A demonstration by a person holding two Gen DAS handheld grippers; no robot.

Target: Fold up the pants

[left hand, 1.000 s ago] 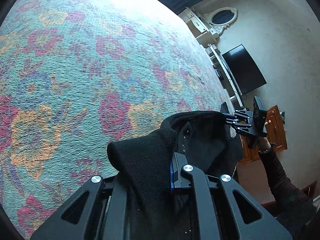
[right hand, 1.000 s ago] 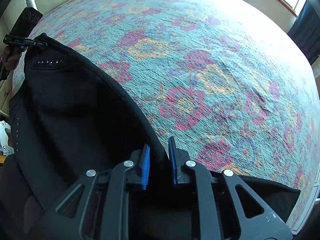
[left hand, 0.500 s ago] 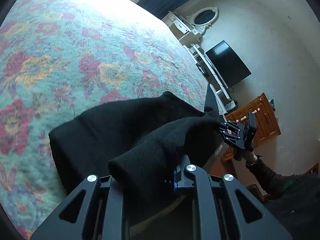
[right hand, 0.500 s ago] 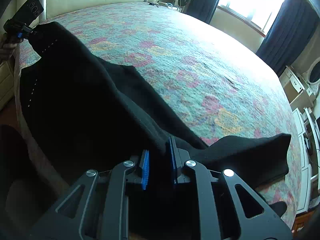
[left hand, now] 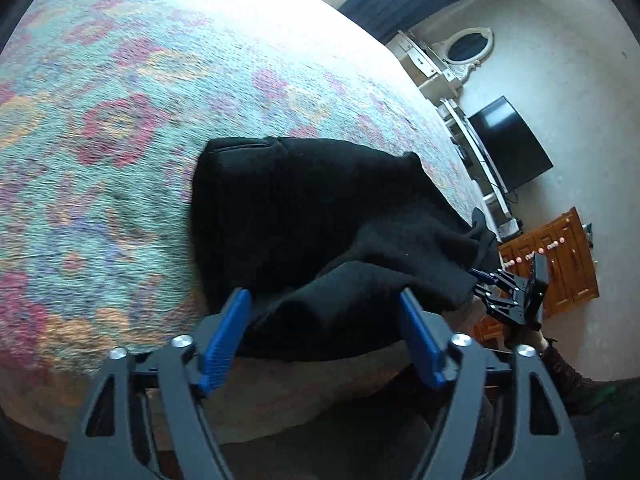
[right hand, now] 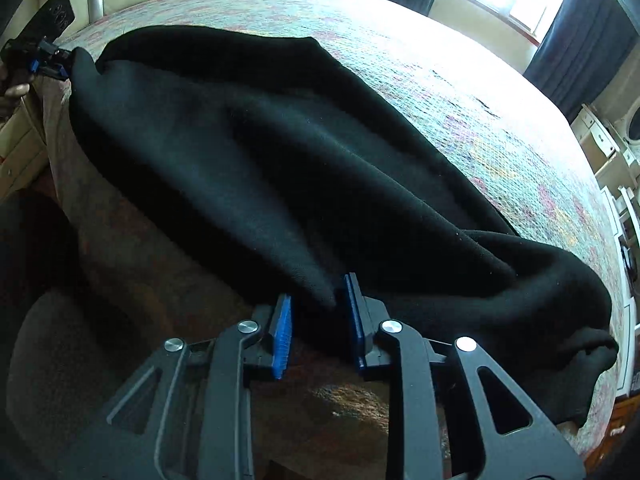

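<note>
At the bed's edge, both tongs angled down over black pants (left hand: 320, 216), left tongs (left hand: 322, 336) wide, right tongs (right hand: 318, 316) just parting, cloth between.

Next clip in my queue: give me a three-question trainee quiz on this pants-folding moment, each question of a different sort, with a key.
1. True or false: the left gripper has its jaws spread wide, pads off the cloth.
2. The black pants lie on: A) a bare wooden floor B) a floral bedspread C) a glass desk.
3. Fill in: the blue pads of the right gripper stand slightly apart with a fold of ______ between them.

Key: 1 true; 2 B; 3 pants.
</note>
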